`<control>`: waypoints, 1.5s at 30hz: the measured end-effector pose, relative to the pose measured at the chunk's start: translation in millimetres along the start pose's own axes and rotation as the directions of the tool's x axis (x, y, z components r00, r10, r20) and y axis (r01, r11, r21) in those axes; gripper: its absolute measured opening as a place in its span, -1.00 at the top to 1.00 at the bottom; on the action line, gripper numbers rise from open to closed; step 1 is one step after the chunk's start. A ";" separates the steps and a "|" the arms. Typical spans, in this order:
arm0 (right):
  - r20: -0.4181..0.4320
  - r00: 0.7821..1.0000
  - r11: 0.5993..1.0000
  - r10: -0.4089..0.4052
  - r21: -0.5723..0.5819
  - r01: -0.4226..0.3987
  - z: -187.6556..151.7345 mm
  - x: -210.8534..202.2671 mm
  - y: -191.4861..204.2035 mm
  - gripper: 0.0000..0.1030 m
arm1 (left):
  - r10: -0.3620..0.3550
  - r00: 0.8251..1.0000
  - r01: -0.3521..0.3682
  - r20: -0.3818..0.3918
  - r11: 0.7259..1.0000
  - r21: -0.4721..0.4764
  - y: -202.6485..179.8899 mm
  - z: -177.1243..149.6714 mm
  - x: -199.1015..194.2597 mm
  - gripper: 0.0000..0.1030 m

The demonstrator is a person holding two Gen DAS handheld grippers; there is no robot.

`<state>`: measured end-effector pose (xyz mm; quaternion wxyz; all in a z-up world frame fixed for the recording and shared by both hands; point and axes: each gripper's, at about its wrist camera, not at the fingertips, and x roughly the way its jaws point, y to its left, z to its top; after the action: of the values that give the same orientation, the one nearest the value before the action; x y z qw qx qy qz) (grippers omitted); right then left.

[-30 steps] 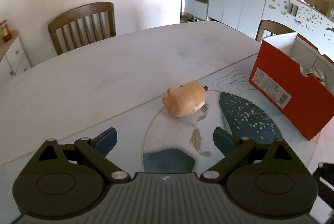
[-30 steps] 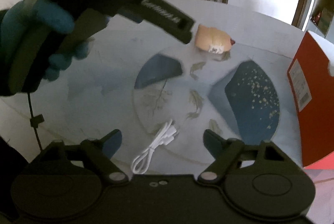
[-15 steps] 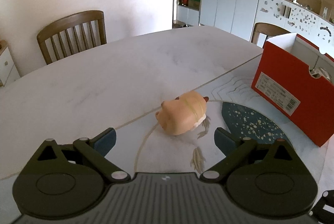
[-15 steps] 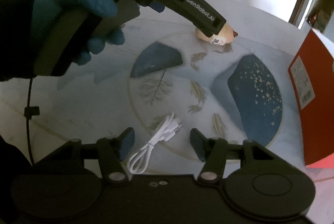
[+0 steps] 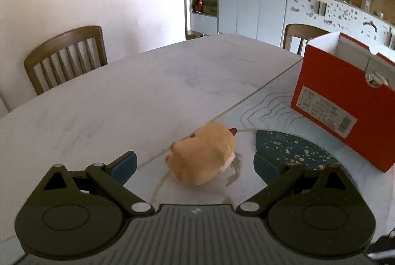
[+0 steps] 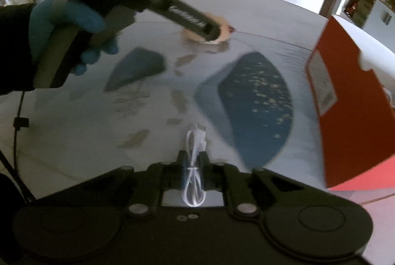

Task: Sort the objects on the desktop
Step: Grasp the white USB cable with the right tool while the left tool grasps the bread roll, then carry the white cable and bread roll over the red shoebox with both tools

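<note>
Only right wrist shows pinched cable (image 6: 193,161).

Blk gripper bodies w/ silver screws, blue-padded fingers (image 5: 123,165), blue glove (image 6: 61,23), blk sleeve (image 6: 14,47).

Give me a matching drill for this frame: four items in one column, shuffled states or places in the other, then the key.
Items
1. white coiled cable
2. tan plush hamster toy
3. red cardboard shoebox
4. brown wooden slat-back chair

States
A. lidless, standing on the table's right side
B. pinched between the right gripper's shut jaws
C. beyond the table's far edge
D. lying between the left gripper's open jaws, unpinched

Pairs: 1-B, 2-D, 3-A, 4-C
</note>
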<state>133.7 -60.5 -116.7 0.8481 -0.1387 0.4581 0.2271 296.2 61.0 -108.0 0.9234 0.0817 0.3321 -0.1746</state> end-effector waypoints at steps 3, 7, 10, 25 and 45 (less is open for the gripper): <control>0.001 1.000 1.000 -0.007 0.011 0.007 -0.6 0.9 -7.8 0.82 | -0.016 1.000 0.016 0.001 1.000 0.021 -1.8 2.1 7.6 -0.97; 0.007 1.000 1.000 -0.018 0.012 0.018 -1.4 1.1 -9.6 0.64 | -0.014 1.000 0.014 -0.019 0.999 0.031 -5.4 4.6 23.0 -0.96; 0.015 1.000 1.000 -0.026 0.007 0.026 -1.8 1.1 -9.5 0.55 | -0.007 1.000 0.008 -0.017 0.999 0.050 -8.6 2.9 28.8 -0.95; 0.031 0.999 0.999 0.013 0.051 -0.015 -3.4 0.8 -12.7 0.70 | 0.016 0.999 -0.014 -0.047 0.998 0.056 -10.7 0.1 31.4 -0.24; 0.012 0.999 0.998 0.043 0.043 -0.044 -2.5 -4.4 -16.8 0.73 | 0.037 0.995 -0.047 -0.091 0.993 -0.113 -13.7 -37.9 -78.9 -0.20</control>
<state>138.4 -77.1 -114.0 0.8482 -0.1092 0.4612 0.2364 212.2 79.7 -86.9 0.9144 0.0431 0.3803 -0.1320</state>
